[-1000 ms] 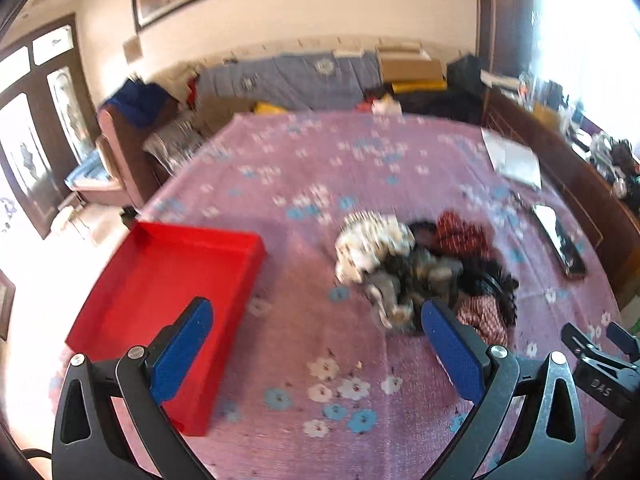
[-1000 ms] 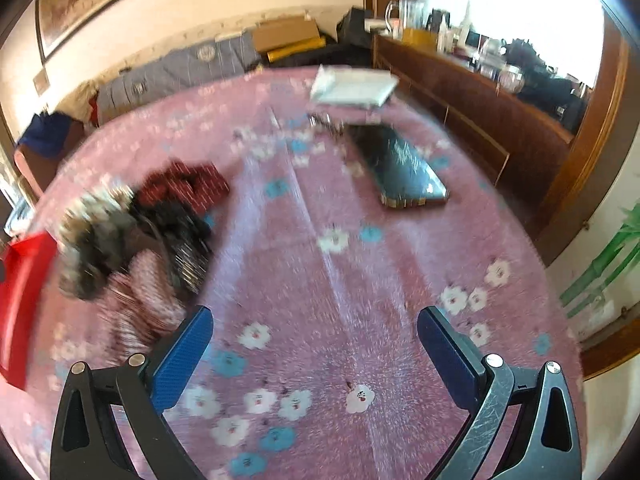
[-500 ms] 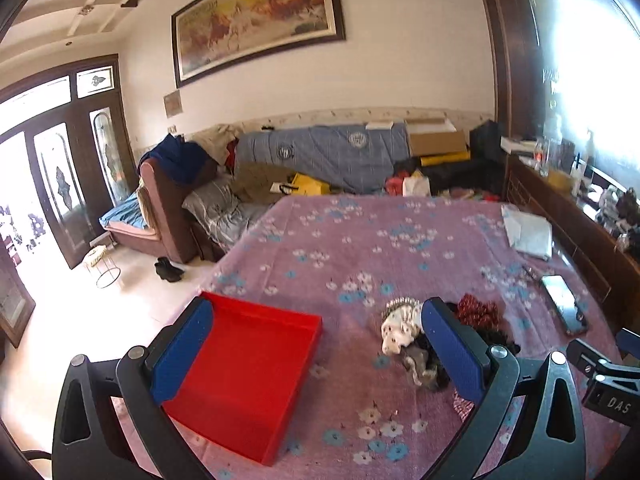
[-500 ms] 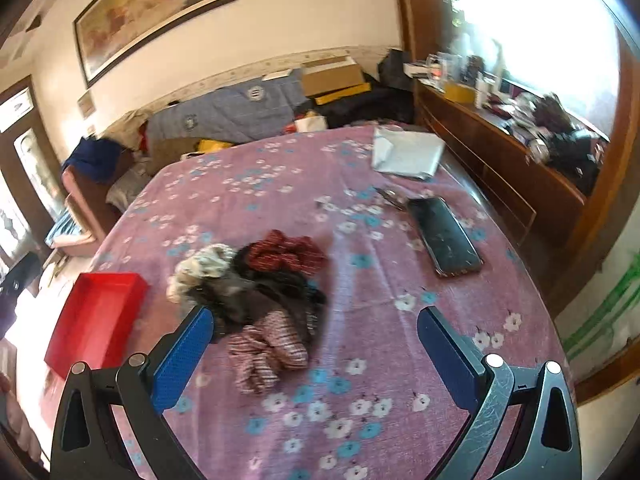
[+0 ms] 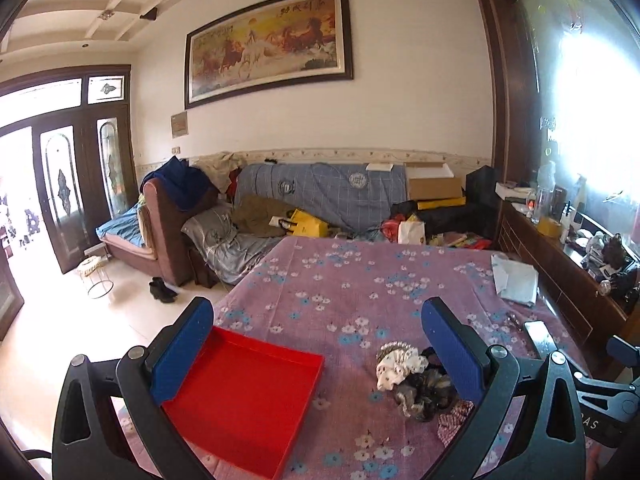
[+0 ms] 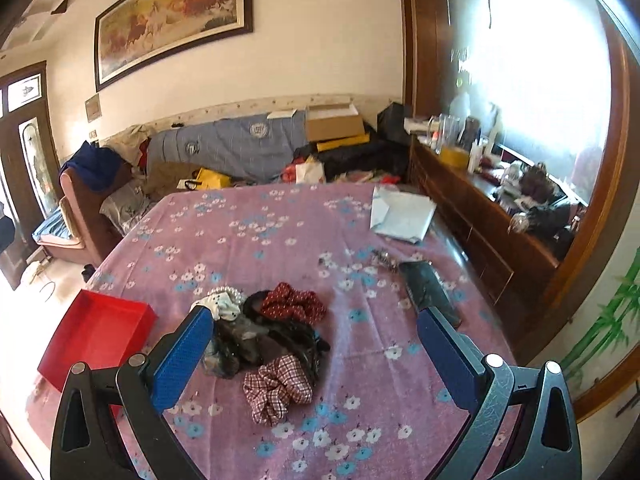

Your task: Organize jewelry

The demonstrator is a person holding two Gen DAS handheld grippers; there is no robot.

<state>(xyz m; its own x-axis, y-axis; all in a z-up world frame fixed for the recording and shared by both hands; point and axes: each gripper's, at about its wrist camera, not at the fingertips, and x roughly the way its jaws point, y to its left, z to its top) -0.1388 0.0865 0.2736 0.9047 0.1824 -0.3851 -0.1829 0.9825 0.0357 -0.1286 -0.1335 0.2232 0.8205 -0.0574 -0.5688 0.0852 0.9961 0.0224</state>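
A pile of hair scrunchies (image 6: 272,336) lies on the purple flowered tablecloth, with a white pearl-trimmed one (image 5: 398,362), a red one (image 6: 292,304), dark ones and a plaid one (image 6: 278,388). An empty red tray (image 5: 244,392) sits to the left of the pile, also seen as the red tray (image 6: 96,336) in the right wrist view. My left gripper (image 5: 316,348) is open, raised above the table between tray and pile. My right gripper (image 6: 310,352) is open too, held above the pile, holding nothing.
A black phone (image 6: 428,292), keys (image 6: 382,258) and a folded pale cloth (image 6: 400,212) lie on the table's right side. A wooden sideboard (image 6: 480,216) with clutter runs along the right. A cluttered sofa (image 5: 320,200) stands behind the table.
Both grippers have risen and tilted up from close over the table, so the pile and tray now look smaller and lower in both views. Both stay open and empty.
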